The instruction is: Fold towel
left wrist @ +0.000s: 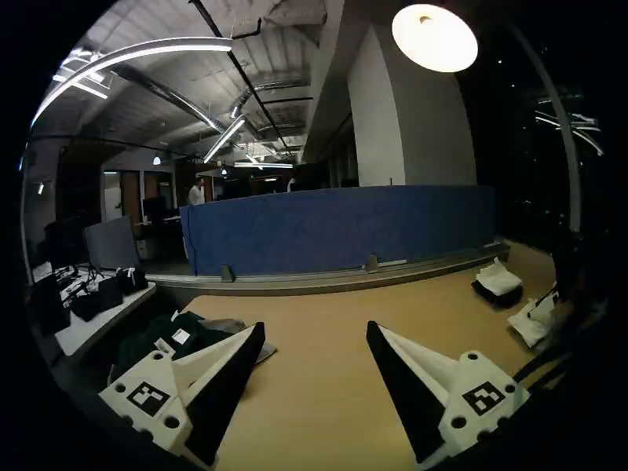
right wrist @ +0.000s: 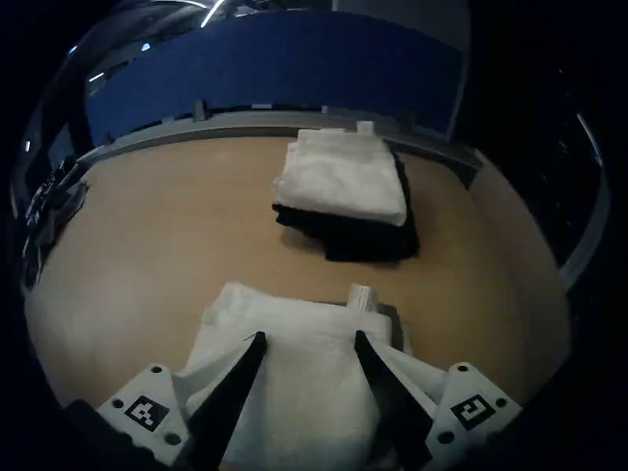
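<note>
Fingers (left wrist: 228, 369) of the left gripper (left wrist: 314, 330) are seen spread wide and released, with nothing held between them; they are raised above a wooden table (left wrist: 314, 392). Fingers (right wrist: 235, 385) of the right gripper (right wrist: 310, 337) are likewise held apart and unclenched, and they are lowered over a white towel (right wrist: 259, 314) that is spread across the near edge of the table, so that the cloth is seen between and beneath them. Whether the tips touch the cloth cannot be told. A small tag (right wrist: 363, 297) is seen at the towel's far edge. Farther along the table, a folded white towel (right wrist: 345, 177) is laid on top of a folded black towel (right wrist: 369, 235), the black one showing past its near and right edges. In the left gripper view, a heap of dark green cloth (left wrist: 177, 334) is piled at the table's left side. A blue partition (left wrist: 337, 224) is set along the table's far edge. On a side desk (left wrist: 78, 330) to the left, dark bags (left wrist: 102, 292) are placed; what is held in them cannot be made out. A round lamp (left wrist: 434, 37) is lit overhead.
</note>
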Action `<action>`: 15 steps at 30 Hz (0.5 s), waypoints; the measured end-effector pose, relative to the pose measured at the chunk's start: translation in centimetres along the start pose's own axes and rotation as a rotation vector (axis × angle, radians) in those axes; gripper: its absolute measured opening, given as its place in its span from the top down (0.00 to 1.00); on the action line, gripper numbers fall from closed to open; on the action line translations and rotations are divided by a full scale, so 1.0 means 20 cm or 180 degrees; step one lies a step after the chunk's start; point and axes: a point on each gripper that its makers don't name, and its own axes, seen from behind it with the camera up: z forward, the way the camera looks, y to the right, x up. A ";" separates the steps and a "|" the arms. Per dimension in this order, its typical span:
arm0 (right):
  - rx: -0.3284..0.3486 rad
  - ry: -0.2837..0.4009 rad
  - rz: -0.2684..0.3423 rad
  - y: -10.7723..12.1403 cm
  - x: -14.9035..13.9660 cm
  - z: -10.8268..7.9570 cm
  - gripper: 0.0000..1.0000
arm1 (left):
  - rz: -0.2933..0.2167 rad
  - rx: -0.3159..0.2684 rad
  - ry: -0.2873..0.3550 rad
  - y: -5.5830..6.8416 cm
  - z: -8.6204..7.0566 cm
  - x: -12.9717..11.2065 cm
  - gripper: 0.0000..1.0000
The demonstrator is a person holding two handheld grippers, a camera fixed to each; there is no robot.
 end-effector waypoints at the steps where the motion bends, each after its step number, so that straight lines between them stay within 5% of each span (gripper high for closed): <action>1: -0.0002 -0.0007 0.0001 0.00 -0.01 0.01 0.12 | 0.0001 0.0004 -0.0002 0.00 0.00 0.00 0.04; 8: 0.0003 0.0009 0.0021 0.00 0.00 -0.01 0.12 | -0.0004 -0.0006 -0.0008 0.01 0.01 0.00 0.04; 15: 0.0018 0.0192 0.0021 -0.02 0.07 -0.13 0.12 | -0.0007 -0.0045 0.0018 0.02 0.02 0.02 0.04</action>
